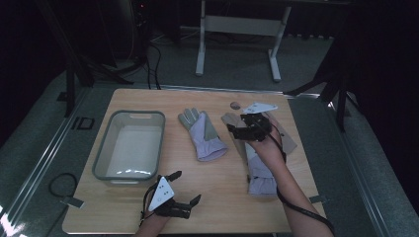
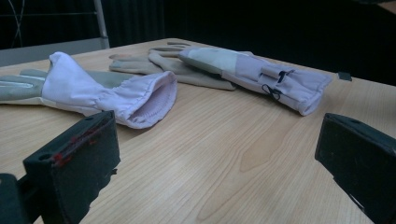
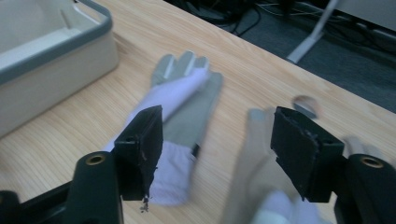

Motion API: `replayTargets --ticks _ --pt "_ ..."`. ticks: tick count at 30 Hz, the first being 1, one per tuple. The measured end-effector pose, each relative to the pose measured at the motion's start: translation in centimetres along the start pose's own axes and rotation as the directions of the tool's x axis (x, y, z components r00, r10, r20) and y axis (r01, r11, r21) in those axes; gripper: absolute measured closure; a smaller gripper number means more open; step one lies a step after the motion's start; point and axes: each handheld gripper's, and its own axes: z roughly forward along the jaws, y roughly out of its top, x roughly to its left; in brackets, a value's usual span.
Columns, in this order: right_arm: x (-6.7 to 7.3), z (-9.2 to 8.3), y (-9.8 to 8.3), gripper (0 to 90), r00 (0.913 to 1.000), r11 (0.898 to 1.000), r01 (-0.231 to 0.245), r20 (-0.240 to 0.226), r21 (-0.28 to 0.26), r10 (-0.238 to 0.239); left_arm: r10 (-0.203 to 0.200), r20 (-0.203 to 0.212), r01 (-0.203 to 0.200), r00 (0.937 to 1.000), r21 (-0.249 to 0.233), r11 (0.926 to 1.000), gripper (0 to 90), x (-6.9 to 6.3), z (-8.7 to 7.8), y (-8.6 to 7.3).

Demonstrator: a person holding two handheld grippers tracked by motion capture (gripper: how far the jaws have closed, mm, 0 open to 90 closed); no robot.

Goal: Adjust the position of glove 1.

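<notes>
Scene: we look down on a wooden table (image 1: pixel 207 197) with two work gloves lying flat and a grey bin (image 1: pixel 129 146) at its left side.
Left glove: the left glove (image 1: pixel 201 133) lies at the table's middle, just right of the bin, fingers pointing away from us, cuff toward us.
Right glove: the right glove (image 1: pixel 259 163) lies near the first one, on its right, partly under our right arm.
Right gripper: our right gripper (image 1: pixel 245 129) hangs over the right glove's finger end; its jaws stand fairly wide with nothing pressed between them, the glove blurred below.
Left gripper: our left gripper (image 1: pixel 184 190) sits near the front edge, well apart from both gloves; its jaws stand wide and hold nothing.
Small object: a small round object (image 1: pixel 235 104) lies beyond the right glove; we cannot tell what it is.
Risk, thin grip: we judge that the jaws may pinch one fabric layer or a fingertip, so the glove slips free when lifted.
Risk, drag: a low approach could push the limp glove and bunch it against its neighbour.
Risk, snag: the trailing cable (image 1: pixel 296 207) lies near the cuff and could catch it.
</notes>
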Motion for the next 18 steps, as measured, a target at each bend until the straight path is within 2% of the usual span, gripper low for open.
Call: replayTargets --ticks 3,7,10,18 --pt "0.4 1.0 0.2 36.9 0.9999 1.000 0.010 -0.007 0.005 -0.010 0.003 0.000 -0.003 1.0000 0.000 1.0000 0.0 0.0 0.0 0.0" --pt "1.3 3.3 0.5 40.1 0.9998 0.999 0.012 -0.018 0.030 -0.011 0.000 0.005 0.000 1.0000 0.001 1.0000 0.0 0.0 0.0 0.0" --pt "1.8 5.0 0.6 42.3 0.9994 0.998 0.030 -0.017 0.047 -0.029 0.002 0.008 -0.002 1.0000 0.000 1.0000 0.0 0.0 0.0 0.0" --pt "2.4 8.1 0.8 47.2 0.9985 0.995 0.047 -0.033 0.092 -0.044 0.006 0.011 -0.006 0.9999 -0.003 1.0000 0.0 -0.1 0.0 0.0"
